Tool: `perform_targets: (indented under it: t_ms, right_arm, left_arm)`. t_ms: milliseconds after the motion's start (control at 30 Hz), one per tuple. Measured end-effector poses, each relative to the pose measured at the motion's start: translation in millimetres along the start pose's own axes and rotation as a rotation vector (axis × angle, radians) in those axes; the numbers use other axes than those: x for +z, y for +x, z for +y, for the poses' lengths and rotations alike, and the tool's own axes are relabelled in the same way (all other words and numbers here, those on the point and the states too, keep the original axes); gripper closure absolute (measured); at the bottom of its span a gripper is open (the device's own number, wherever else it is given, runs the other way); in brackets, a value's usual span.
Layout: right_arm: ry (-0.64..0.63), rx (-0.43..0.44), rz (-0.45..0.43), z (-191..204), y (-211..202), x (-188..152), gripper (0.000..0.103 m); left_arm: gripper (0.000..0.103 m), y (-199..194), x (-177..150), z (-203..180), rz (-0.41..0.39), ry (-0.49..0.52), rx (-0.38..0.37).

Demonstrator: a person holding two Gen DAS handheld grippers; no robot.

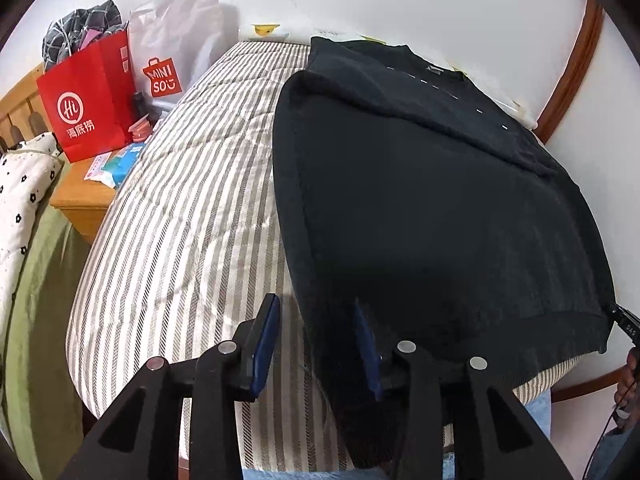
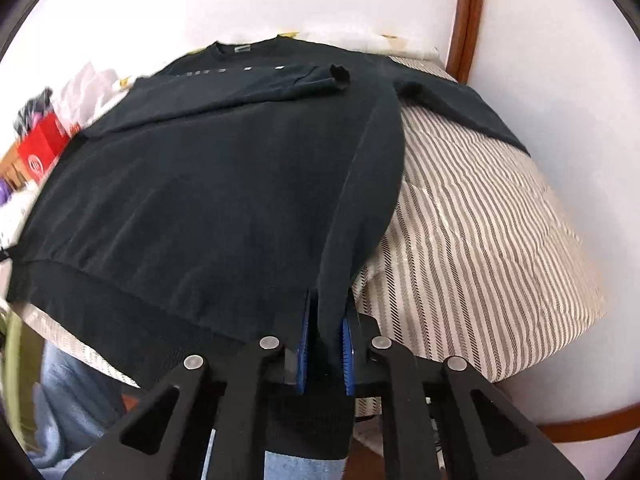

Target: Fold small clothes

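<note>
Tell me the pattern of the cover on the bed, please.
The bed cover has narrow grey and cream stripes, clearest in the left wrist view.

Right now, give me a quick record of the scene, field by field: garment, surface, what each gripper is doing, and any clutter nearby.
garment: black sweatshirt, spread flat, one sleeve folded across the chest
surface: striped mattress
left gripper: open, at the sweatshirt's near hem corner, one finger over the fabric
right gripper: shut on the sweatshirt's side edge near the hem
clutter: red paper bag and white Miniso bag on a wooden nightstand
fold state: only one sleeve in
</note>
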State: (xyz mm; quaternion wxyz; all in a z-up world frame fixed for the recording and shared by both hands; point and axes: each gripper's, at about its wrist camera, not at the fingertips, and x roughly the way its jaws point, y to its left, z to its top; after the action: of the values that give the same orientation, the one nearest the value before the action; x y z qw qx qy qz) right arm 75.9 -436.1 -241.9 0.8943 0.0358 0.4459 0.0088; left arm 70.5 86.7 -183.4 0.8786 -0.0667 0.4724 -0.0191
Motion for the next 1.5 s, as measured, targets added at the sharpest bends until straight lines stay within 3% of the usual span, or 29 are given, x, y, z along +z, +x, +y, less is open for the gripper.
perform_targets:
  t_ms: [100,200,367,567,900,1100,1300,1367,1500]
  right_arm:
    - [0.0,-0.002,-0.016,-0.4,-4.0,2.5,0.09]
    - [-0.033,-0.038,-0.048,9.8,-14.7,10.2,0.087]
    - [-0.046,-0.084,-0.144,21.8,-36.1,38.3,0.07]
    - [-0.098,-0.051,-0.192,52.2,-36.5,72.2,0.055]
    - [-0.08,0.027,-0.131,91.6,15.8,114.0,0.053]
    - [-0.056,0.056,-0.139,98.8,32.2,123.1,0.053]
    - [-0.066,0.045,-0.086,104.5,72.4,115.4,0.053]
    - [-0.064,0.026,-0.045,105.7,85.7,109.4,0.052]
    - [-0.1,-0.019,-0.061,113.9,91.1,104.0,0.051]
  left_arm:
    - [0.061,-1.3,7.1,-0.5,-0.013,0.009,0.015]
    - [0.045,-3.9,17.5,-2.8,-0.038,0.023,0.028]
    - [0.045,-3.4,35.0,-5.9,-0.054,0.032,0.041]
    - [0.045,9.7,57.1,-9.4,-0.045,0.031,0.047]
    - [0.045,38.3,88.3,-14.3,0.006,0.012,0.04]
    - [0.045,43.3,100.6,-25.3,-0.02,0.032,0.053]
    - [0.044,73.1,84.2,-27.9,-0.057,0.07,0.163]
    - [0.043,71.7,79.5,-27.5,-0.09,0.07,0.162]
    - [0.038,69.8,73.5,-36.7,-0.11,0.113,0.244]
